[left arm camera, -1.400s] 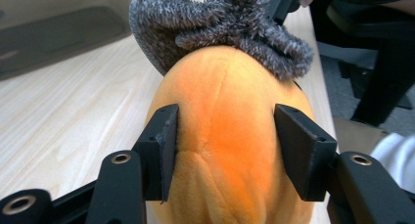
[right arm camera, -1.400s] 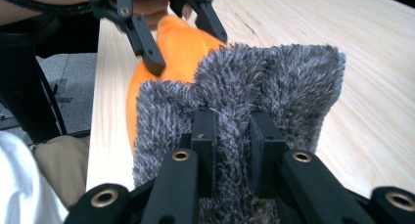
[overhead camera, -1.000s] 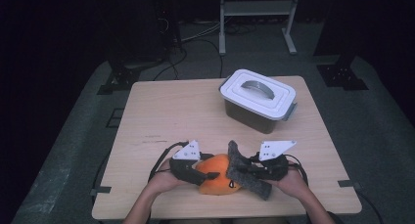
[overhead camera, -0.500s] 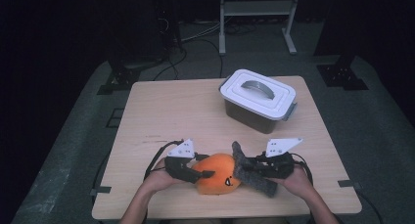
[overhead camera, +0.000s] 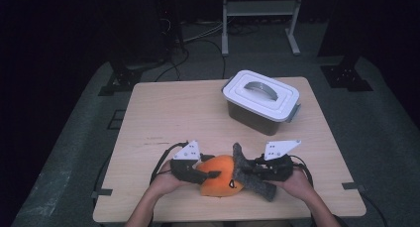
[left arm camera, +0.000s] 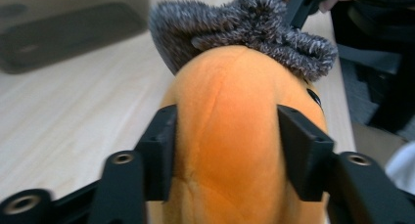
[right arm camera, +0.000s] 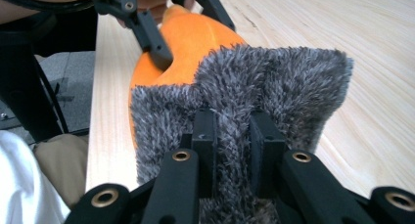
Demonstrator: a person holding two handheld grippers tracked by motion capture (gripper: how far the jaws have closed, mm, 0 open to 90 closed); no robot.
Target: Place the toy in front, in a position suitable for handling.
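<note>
Left hand-held gripper (overhead camera: 214, 174): clamped on the orange plush toy (overhead camera: 221, 176); in the left gripper view (left arm camera: 226, 145) both jaws press into the orange sides.
Right hand-held gripper (overhead camera: 247, 170): closed on the grey fuzzy cloth (overhead camera: 251, 173); in the right gripper view (right arm camera: 234, 136) a fold of grey pile sits pinched between the jaws.
Left hand (overhead camera: 166, 180): wrapped around the left gripper body, to the left of the plush toy.
Right hand (overhead camera: 297, 182): wrapped around the right gripper body, to the right of the plush toy.
Orange plush toy: resting on the counter (overhead camera: 173, 118) near its front edge, between the two grippers; small dark marking on its right side.
Grey fuzzy cloth: draped over and against the right end of the plush toy, touching it.
White-lidded container (overhead camera: 261, 100): well beyond the plush toy, toward the far right of the counter; lid on, grey handle on top.
Metal stand (overhead camera: 257, 9): on the floor past the counter's far edge.
</note>
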